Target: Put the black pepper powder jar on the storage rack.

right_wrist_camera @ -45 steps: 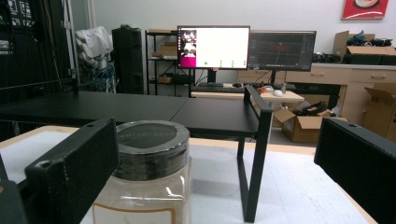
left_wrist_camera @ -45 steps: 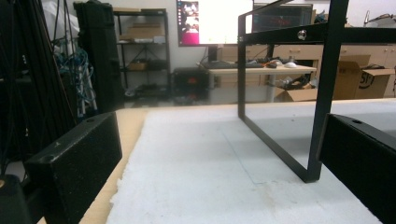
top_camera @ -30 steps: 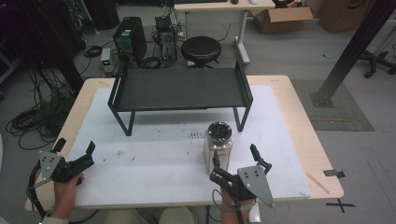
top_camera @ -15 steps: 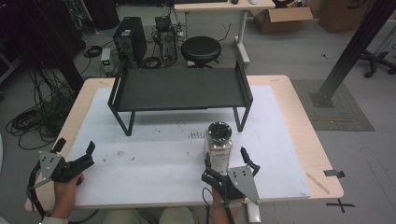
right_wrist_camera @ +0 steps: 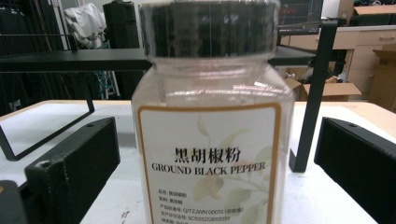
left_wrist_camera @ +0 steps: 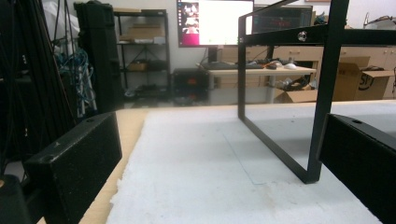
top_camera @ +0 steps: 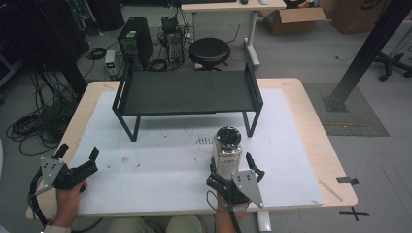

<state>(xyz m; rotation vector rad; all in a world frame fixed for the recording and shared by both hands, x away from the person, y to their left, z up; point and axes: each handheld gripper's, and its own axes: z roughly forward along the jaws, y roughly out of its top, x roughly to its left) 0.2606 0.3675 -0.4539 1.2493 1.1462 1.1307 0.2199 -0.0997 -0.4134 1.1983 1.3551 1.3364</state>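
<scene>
Right gripper (top_camera: 232,171) is straddling the clear plastic ground-black-pepper jar with black lid (top_camera: 227,150), jaws spread, not touching. Left gripper (top_camera: 77,160) is hovering open at the table's near-left corner.

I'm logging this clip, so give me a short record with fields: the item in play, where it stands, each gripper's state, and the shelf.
item: ground black pepper jar, clear with a dark lid, upright
place: white mat, in front of the shelf's right leg
right gripper: open, jaws on either side of the jar, not closed on it
left gripper: open, holds nothing, at the table's left front corner
shelf: black metal rack, nothing on it
</scene>
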